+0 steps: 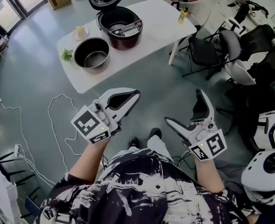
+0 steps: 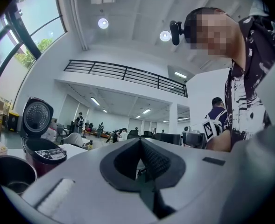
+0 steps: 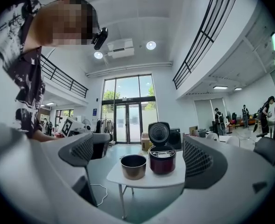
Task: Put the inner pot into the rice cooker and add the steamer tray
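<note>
Plainly, inner pot (image 1: 91, 52) sits empty beside open rice cooker (image 1: 120, 28) — left gripper (image 1: 136, 93) clenched, right gripper (image 1: 184, 106) released.

head: steeply down | left gripper view: upward | right gripper view: level (rice cooker (image 1: 121, 29) shared)

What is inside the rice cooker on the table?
The open rice cooker shows only a dark, empty-looking cavity; the inner pot stands beside it on the table. Its near wall hides the bottom.
</note>
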The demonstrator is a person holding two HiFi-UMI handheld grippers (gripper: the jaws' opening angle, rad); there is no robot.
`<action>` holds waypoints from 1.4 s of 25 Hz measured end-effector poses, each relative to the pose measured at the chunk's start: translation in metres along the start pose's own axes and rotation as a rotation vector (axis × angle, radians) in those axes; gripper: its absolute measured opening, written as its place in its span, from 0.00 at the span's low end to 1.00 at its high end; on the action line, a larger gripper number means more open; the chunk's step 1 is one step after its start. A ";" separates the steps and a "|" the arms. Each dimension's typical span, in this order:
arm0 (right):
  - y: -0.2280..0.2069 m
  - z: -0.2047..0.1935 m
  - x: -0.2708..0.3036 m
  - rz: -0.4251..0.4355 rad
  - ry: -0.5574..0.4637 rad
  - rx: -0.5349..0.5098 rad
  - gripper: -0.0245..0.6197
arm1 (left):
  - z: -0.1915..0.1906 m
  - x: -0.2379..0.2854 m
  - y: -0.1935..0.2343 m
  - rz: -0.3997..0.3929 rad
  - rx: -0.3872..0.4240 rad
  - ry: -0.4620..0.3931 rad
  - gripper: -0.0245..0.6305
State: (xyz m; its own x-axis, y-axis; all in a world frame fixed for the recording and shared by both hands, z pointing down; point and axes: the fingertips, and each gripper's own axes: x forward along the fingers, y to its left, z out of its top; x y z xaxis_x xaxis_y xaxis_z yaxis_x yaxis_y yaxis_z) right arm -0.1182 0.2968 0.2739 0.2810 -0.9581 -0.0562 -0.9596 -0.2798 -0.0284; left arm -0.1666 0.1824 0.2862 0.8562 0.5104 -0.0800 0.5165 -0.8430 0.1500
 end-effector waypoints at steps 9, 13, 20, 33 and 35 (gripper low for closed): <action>-0.096 -0.006 0.046 0.110 -0.026 0.015 0.90 | 0.009 0.077 0.059 0.087 0.058 0.015 0.04; -0.156 -0.004 0.068 0.179 -0.020 0.018 0.90 | 0.016 0.129 0.091 0.148 0.069 0.006 0.04; -0.238 -0.009 0.108 0.310 -0.002 0.022 0.89 | 0.017 0.183 0.132 0.288 0.073 -0.006 0.04; -0.247 -0.028 0.218 0.446 0.026 0.052 0.89 | 0.013 0.158 0.223 0.426 0.042 -0.013 0.04; -0.244 -0.028 0.246 0.455 0.037 0.039 0.89 | 0.018 0.147 0.246 0.434 0.041 -0.030 0.04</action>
State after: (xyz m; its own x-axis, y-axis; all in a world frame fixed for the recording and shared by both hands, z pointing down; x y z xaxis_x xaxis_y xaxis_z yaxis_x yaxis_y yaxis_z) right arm 0.1850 0.1282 0.2947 -0.1704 -0.9847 -0.0362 -0.9840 0.1720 -0.0468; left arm 0.0863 0.0464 0.2938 0.9936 0.1029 -0.0472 0.1085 -0.9846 0.1372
